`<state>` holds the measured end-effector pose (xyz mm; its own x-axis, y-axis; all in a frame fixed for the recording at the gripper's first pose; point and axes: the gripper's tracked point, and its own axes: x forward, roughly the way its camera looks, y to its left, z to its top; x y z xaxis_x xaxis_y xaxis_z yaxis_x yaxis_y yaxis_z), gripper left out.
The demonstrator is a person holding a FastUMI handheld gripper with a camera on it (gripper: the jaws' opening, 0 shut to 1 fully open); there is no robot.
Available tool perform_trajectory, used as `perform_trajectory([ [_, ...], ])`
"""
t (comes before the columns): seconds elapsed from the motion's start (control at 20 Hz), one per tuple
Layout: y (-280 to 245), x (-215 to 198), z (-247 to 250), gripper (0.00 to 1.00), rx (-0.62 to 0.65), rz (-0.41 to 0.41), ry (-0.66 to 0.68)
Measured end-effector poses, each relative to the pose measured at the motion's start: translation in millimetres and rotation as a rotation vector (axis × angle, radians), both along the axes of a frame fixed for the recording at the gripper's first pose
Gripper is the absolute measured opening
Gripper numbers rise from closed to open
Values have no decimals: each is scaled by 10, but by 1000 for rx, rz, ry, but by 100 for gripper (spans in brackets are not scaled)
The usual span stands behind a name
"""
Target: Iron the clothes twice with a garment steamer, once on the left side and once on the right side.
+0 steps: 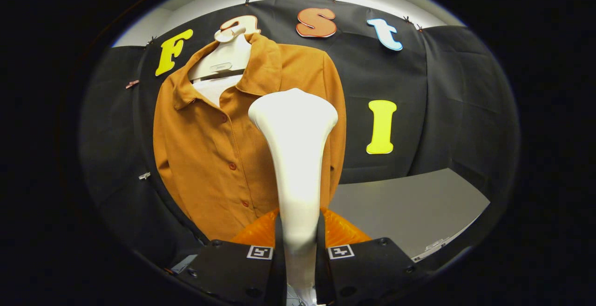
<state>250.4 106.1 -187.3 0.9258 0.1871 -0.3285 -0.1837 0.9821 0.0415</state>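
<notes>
A white garment steamer (295, 157) stands upright between my fingers, its handle clamped by both and its wide head at the top. My gripper (298, 245) is shut on that handle. Beyond it hangs an orange-brown button-up shirt (209, 147) on a white hanger (223, 57) against the black cloth wall. The steamer's head sits in front of the shirt's right half, a little below the collar, and hides part of it. Whether the head touches the fabric cannot be told.
A grey tabletop (400, 208) stretches to the right of the shirt's lower part, beyond my fingers. An orange ribbed object (342, 234) shows just behind the fingers, under the steamer. Small clips pin the black cloth wall.
</notes>
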Motion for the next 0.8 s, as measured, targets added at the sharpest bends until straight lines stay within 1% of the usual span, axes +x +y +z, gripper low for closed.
perform_trajectory([
  [0.2,111,239,-19,28,-19,-66,-58],
  [0.35,152,343,-76,28,-17,-106,-99],
  [0.6,202,394,-285,28,-20,-118,-116],
  [0.8,202,320,-605,28,-42,-122,-65],
])
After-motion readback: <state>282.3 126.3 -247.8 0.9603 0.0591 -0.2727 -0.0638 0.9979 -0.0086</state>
